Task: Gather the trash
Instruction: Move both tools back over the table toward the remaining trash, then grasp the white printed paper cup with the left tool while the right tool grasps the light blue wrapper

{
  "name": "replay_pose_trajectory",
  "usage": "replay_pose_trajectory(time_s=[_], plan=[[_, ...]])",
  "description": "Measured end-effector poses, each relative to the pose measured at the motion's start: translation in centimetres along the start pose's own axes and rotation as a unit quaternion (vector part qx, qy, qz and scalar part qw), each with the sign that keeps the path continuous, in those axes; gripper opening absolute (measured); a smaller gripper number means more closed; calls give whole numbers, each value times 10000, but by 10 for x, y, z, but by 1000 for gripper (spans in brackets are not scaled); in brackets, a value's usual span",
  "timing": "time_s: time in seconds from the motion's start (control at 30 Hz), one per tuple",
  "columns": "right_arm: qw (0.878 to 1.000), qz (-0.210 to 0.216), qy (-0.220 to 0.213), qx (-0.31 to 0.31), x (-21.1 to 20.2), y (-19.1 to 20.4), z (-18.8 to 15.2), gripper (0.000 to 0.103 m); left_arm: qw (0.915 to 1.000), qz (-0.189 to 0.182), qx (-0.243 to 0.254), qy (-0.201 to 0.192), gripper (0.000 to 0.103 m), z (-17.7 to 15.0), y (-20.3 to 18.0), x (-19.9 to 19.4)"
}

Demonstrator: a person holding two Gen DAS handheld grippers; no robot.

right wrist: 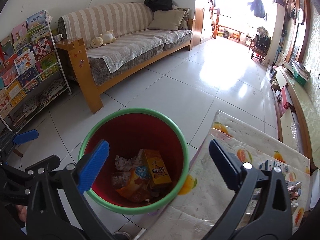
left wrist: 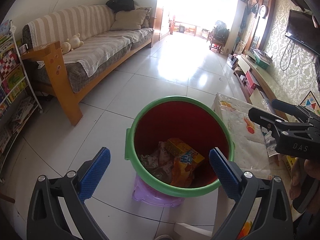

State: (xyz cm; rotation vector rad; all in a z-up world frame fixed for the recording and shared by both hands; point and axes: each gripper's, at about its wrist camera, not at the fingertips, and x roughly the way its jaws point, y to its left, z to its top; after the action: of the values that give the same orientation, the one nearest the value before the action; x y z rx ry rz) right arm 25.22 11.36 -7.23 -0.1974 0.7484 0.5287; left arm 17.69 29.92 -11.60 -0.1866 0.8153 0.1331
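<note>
Both wrist cameras look steeply down and forward along their own jaws, from close above the bin (left wrist: 180,140). The left view stands left of the counter (left wrist: 240,132); the right view partly over it. Shared: bin, sofa (right wrist: 128,40), tiled floor (right wrist: 200,84), bright doorway.

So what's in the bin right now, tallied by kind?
In the green-rimmed bin:
Yellow drink carton: 1
Orange snack wrapper: 1
Crumpled paper: 1
Brown wrapper: 1
Total: 4 that I can tell apart; anything underneath is hidden.
</note>
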Motion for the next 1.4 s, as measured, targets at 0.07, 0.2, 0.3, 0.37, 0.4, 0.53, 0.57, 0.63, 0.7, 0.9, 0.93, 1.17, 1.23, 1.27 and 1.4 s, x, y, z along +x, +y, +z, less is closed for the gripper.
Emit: replay_pose_trajectory(time_s=[0.07, 0.2, 0.3, 0.37, 0.4, 0.53, 0.57, 0.63, 0.7, 0.9, 0.93, 1.17, 1.23, 1.27, 1.4], plan=[[9999, -106, -54, 57, -15, -14, -8, 98, 9999, -91, 103, 3, 95, -1, -17, -1], [9993, -302, -96, 178, -44, -45, -33, 99, 9989, -349, 325, 45, 95, -6, -55, -3], [9985, -512, -37, 176, -62, -66, -56, 99, 9973, -541, 499, 76, 95, -10, -86, -4], [9978, -642, 1, 191, -75, -81, -71, 99, 9959, -666, 602, 108, 95, -12, -106, -5], [9973, -699, 29, 217, -81, -87, -77, 99, 9951, -724, 669, 117, 95, -13, -117, -5], [9951, -891, 38, 432, -107, -118, -98, 99, 9910, -995, 883, 166, 95, -18, -158, -7], [9944, -944, 23, 478, -114, -126, -103, 99, 9897, -1048, 955, 177, 95, -20, -169, -7], [9927, -1062, -2, 572, -127, -141, -112, 99, 9870, -1169, 1077, 222, 95, -24, -191, -6], [9909, -1161, -11, 676, -137, -157, -123, 99, 9843, -1285, 1177, 270, 95, -26, -212, -3], [9846, -1419, -1, 1025, -158, -205, -152, 99, 9795, -1532, 1223, 460, 95, -30, -264, 19], [9837, -1447, 2, 1070, -161, -212, -155, 99, 9790, -1549, 1229, 499, 95, -30, -272, 23], [9763, -1640, 28, 1409, -167, -261, -176, 99, 9747, -1504, 1464, 765, 95, -28, -317, 67], [9743, -1673, 38, 1507, -168, -274, -182, 99, 9735, -1435, 1538, 900, 95, -28, -324, 85], [9733, -1688, 44, 1557, -168, -279, -184, 99, 9729, -1401, 1565, 963, 95, -28, -327, 93], [9702, -1775, 56, 1645, -167, -296, -193, 99, 9720, -1240, 1624, 1158, 95, -29, -340, 125]])
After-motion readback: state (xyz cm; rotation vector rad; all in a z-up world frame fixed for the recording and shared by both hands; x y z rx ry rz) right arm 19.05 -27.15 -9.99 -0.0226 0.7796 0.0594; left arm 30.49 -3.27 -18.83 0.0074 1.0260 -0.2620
